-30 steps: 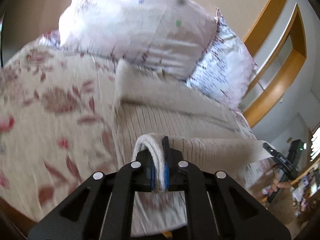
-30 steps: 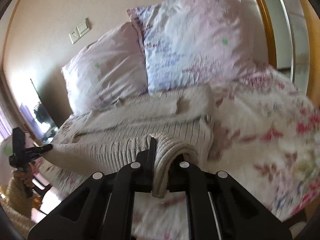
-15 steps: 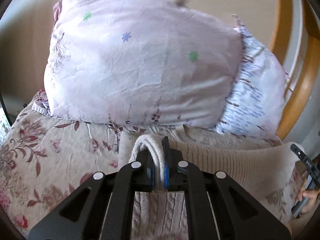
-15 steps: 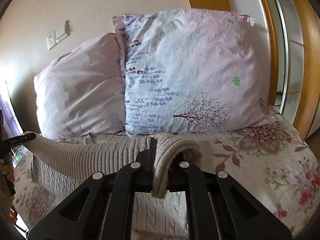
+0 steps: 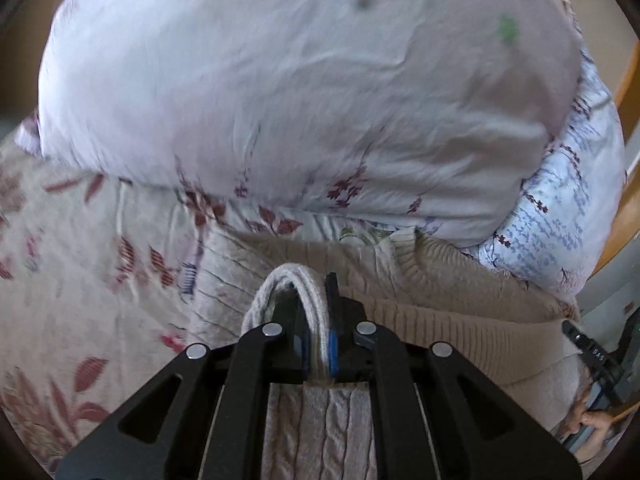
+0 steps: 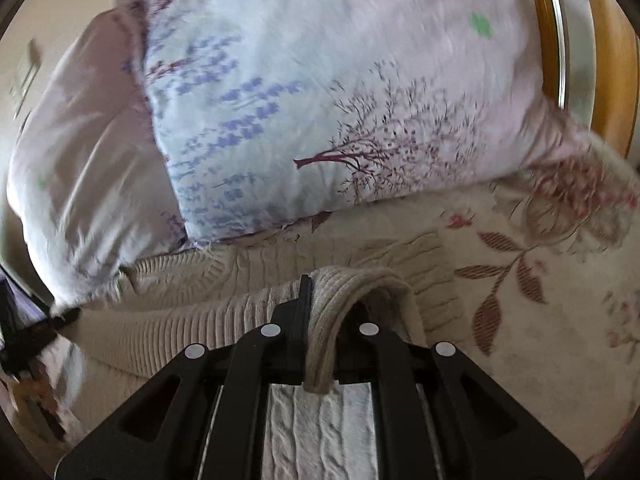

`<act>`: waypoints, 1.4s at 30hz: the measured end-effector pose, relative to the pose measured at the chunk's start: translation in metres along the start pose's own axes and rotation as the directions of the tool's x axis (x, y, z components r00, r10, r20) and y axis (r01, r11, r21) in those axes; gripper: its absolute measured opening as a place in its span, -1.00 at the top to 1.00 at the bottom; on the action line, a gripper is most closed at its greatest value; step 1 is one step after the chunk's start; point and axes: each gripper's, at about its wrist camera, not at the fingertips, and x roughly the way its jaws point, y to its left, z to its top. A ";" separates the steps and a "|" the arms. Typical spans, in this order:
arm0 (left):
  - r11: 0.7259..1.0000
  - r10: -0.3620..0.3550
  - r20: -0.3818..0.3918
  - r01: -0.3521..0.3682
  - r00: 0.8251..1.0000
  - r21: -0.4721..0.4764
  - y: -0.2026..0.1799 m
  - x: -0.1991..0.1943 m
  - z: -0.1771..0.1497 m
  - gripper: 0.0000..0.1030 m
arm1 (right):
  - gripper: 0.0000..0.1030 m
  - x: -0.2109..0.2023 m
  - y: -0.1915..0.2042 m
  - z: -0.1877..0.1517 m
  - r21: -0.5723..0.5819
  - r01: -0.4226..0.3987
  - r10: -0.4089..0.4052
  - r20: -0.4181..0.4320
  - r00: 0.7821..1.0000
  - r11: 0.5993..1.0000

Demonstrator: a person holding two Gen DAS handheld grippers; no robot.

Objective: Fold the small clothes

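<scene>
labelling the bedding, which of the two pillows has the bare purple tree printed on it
The bluish pillow, nearest the wooden frame; the plain pinkish pillow beside it shows no tree.

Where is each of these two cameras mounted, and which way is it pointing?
Left wrist view: sits on the left tongs, looking along them at the pillows; tongs shut on the beige sweater; a hand shows at the lower right edge.
Right wrist view: sits on the right tongs, facing the same pillows; tongs shut on the sweater.
Shared: sweater, pillows, floral bedspread.
</scene>
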 end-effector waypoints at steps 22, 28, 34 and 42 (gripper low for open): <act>0.998 -0.048 0.048 0.046 0.998 0.032 0.033 -0.061 -0.018 -0.03 | 0.25 -0.054 -0.045 -0.009 0.061 -0.040 0.039 0.017 0.999 0.997; 0.993 -0.003 0.013 0.002 1.000 0.119 0.040 -0.068 -0.046 0.06 | 0.34 -0.052 -0.054 -0.037 0.033 -0.013 0.015 -0.038 0.999 0.999; 0.993 0.001 -0.027 0.003 1.000 0.122 0.037 -0.059 -0.059 0.44 | 0.72 -0.048 -0.038 -0.049 -0.071 0.041 -0.045 -0.049 0.998 0.997; 0.993 -0.023 -0.034 0.026 0.999 0.111 0.039 -0.061 -0.063 0.85 | 0.80 -0.067 -0.031 -0.048 -0.061 0.031 -0.030 0.016 0.999 0.998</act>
